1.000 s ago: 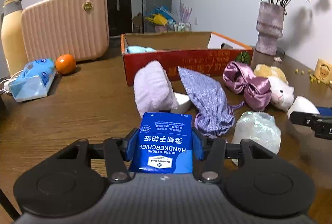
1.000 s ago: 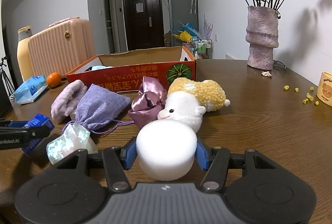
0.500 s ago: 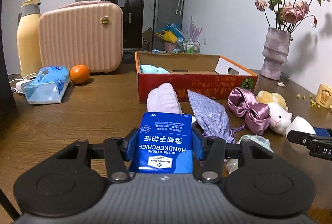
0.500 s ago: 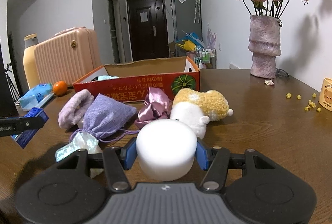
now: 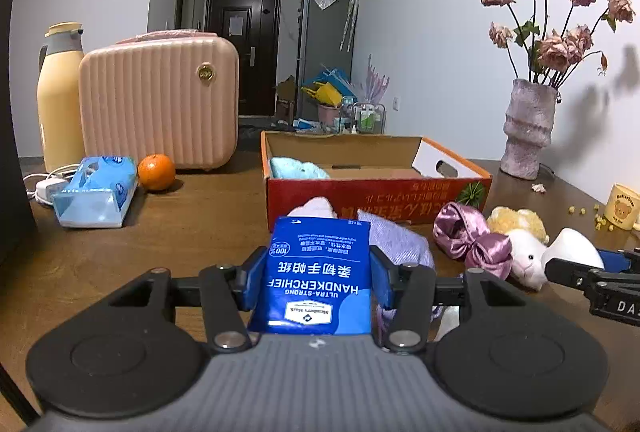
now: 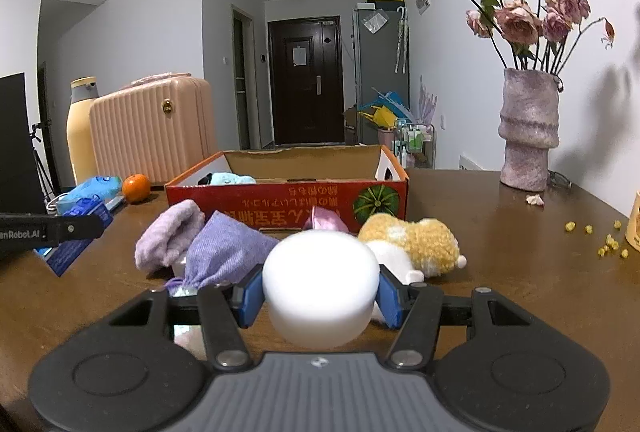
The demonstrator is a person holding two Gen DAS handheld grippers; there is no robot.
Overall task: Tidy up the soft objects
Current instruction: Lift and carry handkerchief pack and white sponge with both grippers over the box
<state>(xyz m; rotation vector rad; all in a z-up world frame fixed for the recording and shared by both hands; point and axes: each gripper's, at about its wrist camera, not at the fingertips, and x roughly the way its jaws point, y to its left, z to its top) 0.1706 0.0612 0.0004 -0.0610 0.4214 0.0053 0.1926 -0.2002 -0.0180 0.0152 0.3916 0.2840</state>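
the left gripper [image 5: 318, 274] pinches a blue handkerchief pack [image 5: 318, 272] between its blue pads, the pack standing upright with its print upside down toward the camera and held clear above the wooden table [image 5: 160, 232]. the right gripper [image 6: 320, 294] is clamped on a white foam puck [image 6: 322, 286], its pads pressing the puck's two sides.

in the left wrist view, the red cardboard box [image 5: 376, 188] sits at 12 o'clock beyond the pack, open-topped, with a light blue soft item [image 5: 298, 168] lying in its left end. just in front of the box, partly hidden by the pack, lie a pale pink fuzzy roll [image 5: 314, 206] and a lavender drawstring pouch [image 5: 400, 240]. at 2 o'clock are a purple satin bow [image 5: 468, 236] and a yellow-and-white plush toy [image 5: 520, 236], touching each other. the right gripper with its puck shows at 3 o'clock, near the plush.

at 10 o'clock lie a blue tissue packet [image 5: 96, 190] and an orange [image 5: 156, 172], with a pink case [image 5: 160, 100] and a yellow thermos [image 5: 60, 96] behind them. a vase of dried roses [image 5: 528, 128] stands at 2 o'clock, far back, and a small yellow mug [image 5: 624, 206] at the table's right edge.

in the right wrist view, the left gripper with its pack is at 9 o'clock, the box at 12.
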